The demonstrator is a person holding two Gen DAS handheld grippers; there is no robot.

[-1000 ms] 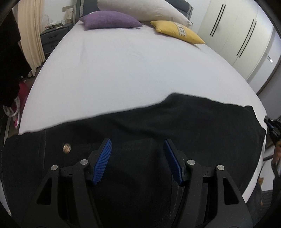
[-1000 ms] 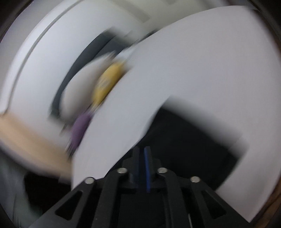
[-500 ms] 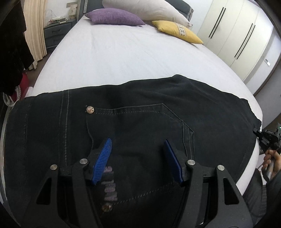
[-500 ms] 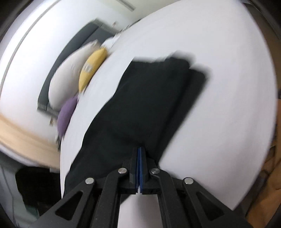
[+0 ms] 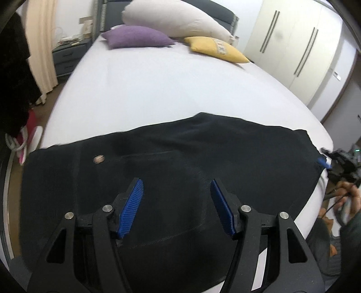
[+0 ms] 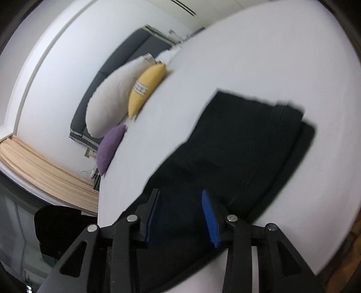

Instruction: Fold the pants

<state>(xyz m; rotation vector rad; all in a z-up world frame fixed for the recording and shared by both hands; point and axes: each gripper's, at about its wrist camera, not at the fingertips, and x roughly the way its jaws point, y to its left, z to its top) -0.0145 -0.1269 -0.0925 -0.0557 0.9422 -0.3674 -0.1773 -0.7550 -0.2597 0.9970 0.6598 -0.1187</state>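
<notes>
Black pants (image 5: 203,146) lie flat across the near end of a white bed (image 5: 171,90), a metal button (image 5: 98,159) showing near their left end. My left gripper (image 5: 176,182) hovers over them, open, with nothing between its blue pads. At the pants' right end, my right gripper (image 5: 325,161) shows at the frame edge with a hand (image 5: 347,196) behind it. In the right wrist view the pants (image 6: 237,139) stretch away, folded lengthwise. There my right gripper (image 6: 180,193) is opening its jaws; dark cloth lies under the gap, and the pads are off it.
A purple pillow (image 5: 137,37), a long white pillow (image 5: 176,20) and a yellow pillow (image 5: 216,50) lie at the head of the bed. White wardrobe doors (image 5: 293,45) stand on the right. A nightstand (image 5: 67,56), a beige curtain (image 5: 41,45) and dark hanging clothes (image 5: 13,78) are on the left.
The right gripper's jaws were shut and now stand apart over the pants' end. The left gripper has shifted over the pants, staying open; the pocket seams now look fainter and blurred.
</notes>
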